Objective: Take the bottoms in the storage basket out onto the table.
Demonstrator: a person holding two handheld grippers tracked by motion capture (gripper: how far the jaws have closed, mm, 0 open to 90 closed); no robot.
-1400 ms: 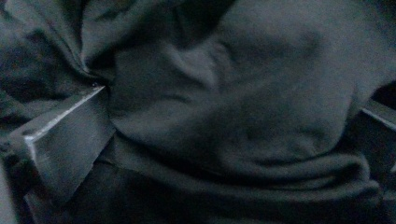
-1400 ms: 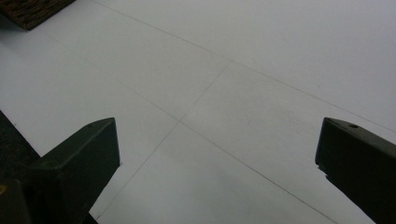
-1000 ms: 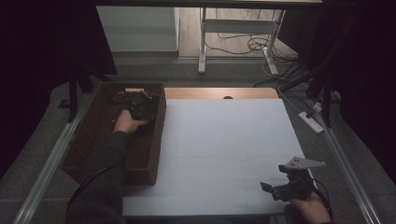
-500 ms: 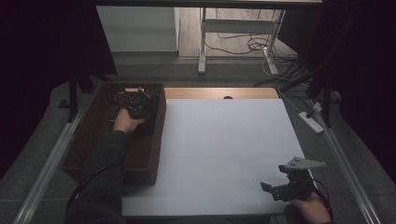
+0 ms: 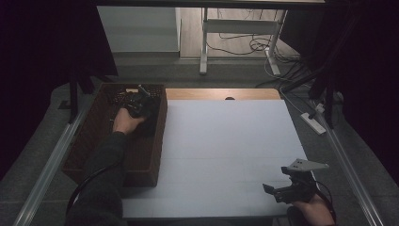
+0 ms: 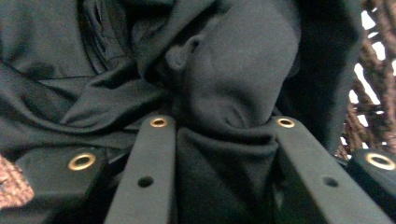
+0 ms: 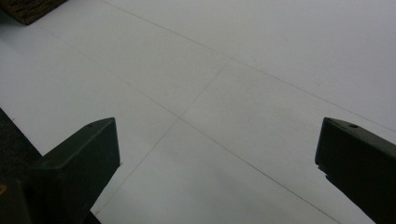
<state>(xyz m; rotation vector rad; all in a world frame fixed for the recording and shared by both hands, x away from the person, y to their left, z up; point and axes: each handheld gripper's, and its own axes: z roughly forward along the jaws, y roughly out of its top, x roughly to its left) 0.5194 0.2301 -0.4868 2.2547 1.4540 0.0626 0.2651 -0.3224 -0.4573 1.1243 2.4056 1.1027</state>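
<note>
Basket (image 5: 89, 141) holds black garment (image 6: 233, 84); left gripper (image 6: 222, 135) clamps fold.

This looks like a dim lab or recording studio, not a home. A white work surface (image 5: 226, 141) fills the middle, with a bare wooden strip (image 5: 221, 93) at its 12 o'clock edge. Metal rails (image 5: 44, 169) run along the sides at 9 and 3 o'clock. At 12 o'clock stands a desk frame (image 5: 203, 42) over loose cables (image 5: 261, 44); a power strip (image 5: 314, 122) lies at 2 o'clock. Black curtains (image 5: 42, 42) hang at 10 o'clock.
</note>
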